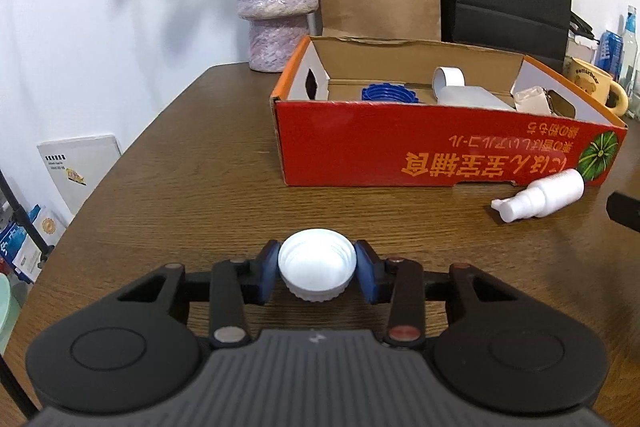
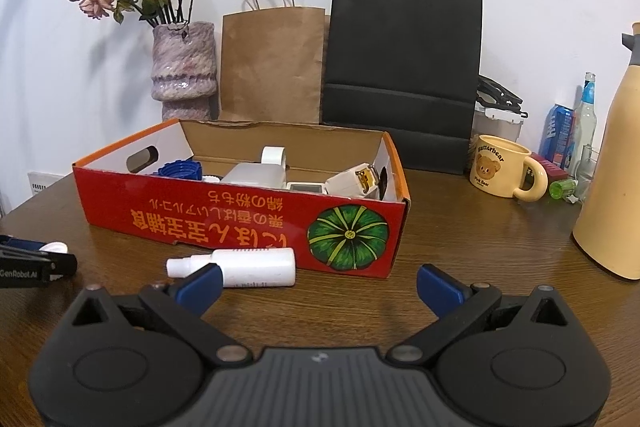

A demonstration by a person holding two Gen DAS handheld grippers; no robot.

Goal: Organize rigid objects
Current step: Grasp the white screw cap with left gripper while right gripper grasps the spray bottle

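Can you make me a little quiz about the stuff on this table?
1. What is the left gripper squeezing?
2. True or false: the white spray bottle is inside the red box.
3. Which is open: A) the left gripper, or B) the right gripper?

Key:
1. A white cap, its hollow side up.
2. False. It lies on the table in front of the box.
3. B.

The red box point(image 1: 420, 147) front wall hides the blue lid's point(image 1: 388, 94) lower part.
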